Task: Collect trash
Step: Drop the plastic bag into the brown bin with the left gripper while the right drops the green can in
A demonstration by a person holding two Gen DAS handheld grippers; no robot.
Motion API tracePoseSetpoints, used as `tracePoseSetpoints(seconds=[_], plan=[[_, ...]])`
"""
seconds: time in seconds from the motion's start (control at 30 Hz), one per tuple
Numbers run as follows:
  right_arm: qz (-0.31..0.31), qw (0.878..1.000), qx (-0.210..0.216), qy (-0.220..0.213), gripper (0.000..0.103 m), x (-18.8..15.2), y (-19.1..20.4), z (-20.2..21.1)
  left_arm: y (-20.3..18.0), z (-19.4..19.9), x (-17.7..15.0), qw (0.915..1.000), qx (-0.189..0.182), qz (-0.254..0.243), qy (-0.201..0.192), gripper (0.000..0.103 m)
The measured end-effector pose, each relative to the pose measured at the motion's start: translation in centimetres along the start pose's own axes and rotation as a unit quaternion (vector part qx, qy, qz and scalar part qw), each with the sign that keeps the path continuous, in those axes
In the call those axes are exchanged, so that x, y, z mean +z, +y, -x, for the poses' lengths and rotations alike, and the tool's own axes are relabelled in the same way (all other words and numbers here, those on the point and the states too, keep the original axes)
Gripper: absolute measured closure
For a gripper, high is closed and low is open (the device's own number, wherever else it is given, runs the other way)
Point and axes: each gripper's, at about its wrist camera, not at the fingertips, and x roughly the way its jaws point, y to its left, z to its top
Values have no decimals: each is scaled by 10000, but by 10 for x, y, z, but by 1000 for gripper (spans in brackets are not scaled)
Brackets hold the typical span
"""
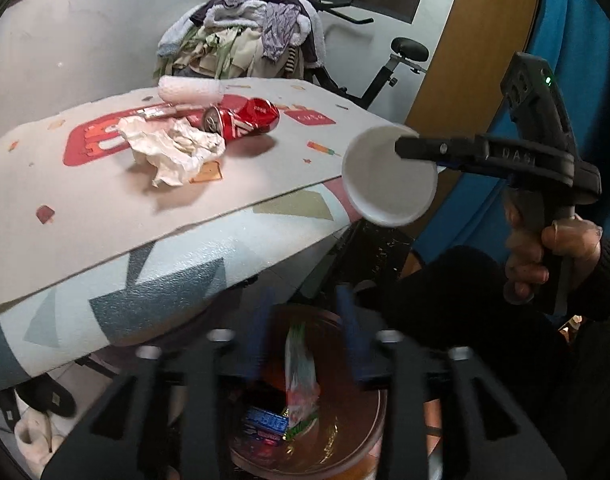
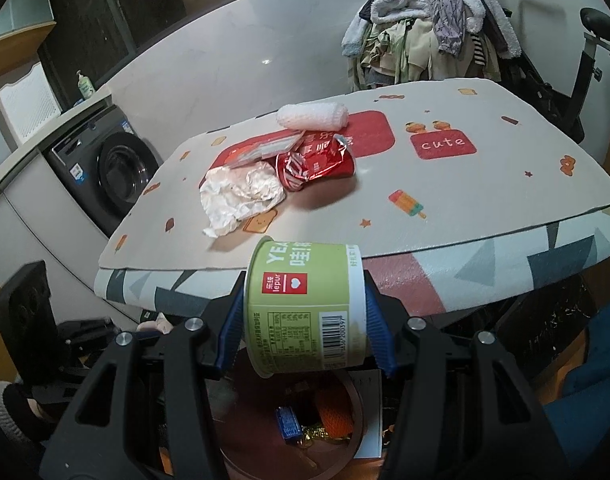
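Over the bin (image 2: 293,432), the right claw (image 2: 305,320) clamps a cup (image 2: 305,308) on its side, ready to drop. The left claw (image 1: 305,340) gapes empty above the same bin (a wrapper seems freshly fallen). Can (image 1: 241,120) and paper (image 1: 173,148) wait on the table (image 1: 265,184).

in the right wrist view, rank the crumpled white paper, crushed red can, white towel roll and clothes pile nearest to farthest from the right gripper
1. Crumpled white paper, on the mat's near left.
2. Crushed red soda can, just behind the paper, to its right.
3. White rolled towel, at the mat's far edge.
4. Pile of clothes, beyond the table, upper right.

The right gripper holds a green yogurt cup.
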Motion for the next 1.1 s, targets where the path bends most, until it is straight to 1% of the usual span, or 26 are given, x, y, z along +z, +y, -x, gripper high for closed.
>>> tracePoseSetpoints(seconds=[0.03, 0.07, 0.1, 0.13, 0.2, 0.23, 0.27, 0.33, 0.4, 0.47, 0.6, 0.77, 0.97, 1.03, 1.1], plan=[[-5, 10000, 7, 17, 48, -1, 0, -1, 0, 4, 0, 10000, 41, 31, -64, 58], [-7, 10000, 16, 43, 48, -2, 0, -2, 2, 9, 1, 9998, 99, 96, -133, 55], [2, 10000, 24, 66, 48, -4, 1, -3, 4, 13, 1, 9996, 147, 149, -179, 48], [13, 10000, 30, 91, 48, -5, 2, -5, 6, 18, 2, 9992, 229, 222, -255, 45], [53, 9998, 48, 163, 48, -9, 6, -8, 10, 29, 3, 9979, 392, 308, -419, 33], [79, 9997, 64, 211, 48, -11, 8, -10, 11, 34, 4, 9969, 517, 332, -485, 30], [112, 9995, 81, 281, 48, -15, 11, -14, 13, 38, 5, 9957, 666, 353, -536, 24], [172, 9989, 120, 413, 48, -21, 15, -19, 17, 45, 7, 9939, 844, 394, -593, 19], [250, 9980, 140, 566, 48, -29, 21, -26, 20, 50, 10, 9917, 1010, 457, -648, 11], [291, 9968, 180, 723, 48, -36, 25, -33, 24, 57, 12, 9895, 1146, 510, -725, 8], [348, 9931, 208, 1100, 48, -54, 30, -49, 30, 62, 12, 9862, 1371, 559, -741, 6], [421, 9876, 119, 1505, 48, -72, 31, -66, 38, 64, 9, 9833, 1514, 686, -736, 6], [530, 9847, 21, 1663, 48, -77, 33, -72, 45, 65, 6, 9809, 1631, 798, -699, 6], [577, 9836, -70, 1706, 48, -79, 33, -74, 46, 65, 6, 9803, 1657, 828, -685, 6], [638, 9828, -190, 1721, 44, -79, 34, -76, 48, 65, 5, 9798, 1673, 861, -678, 6]])
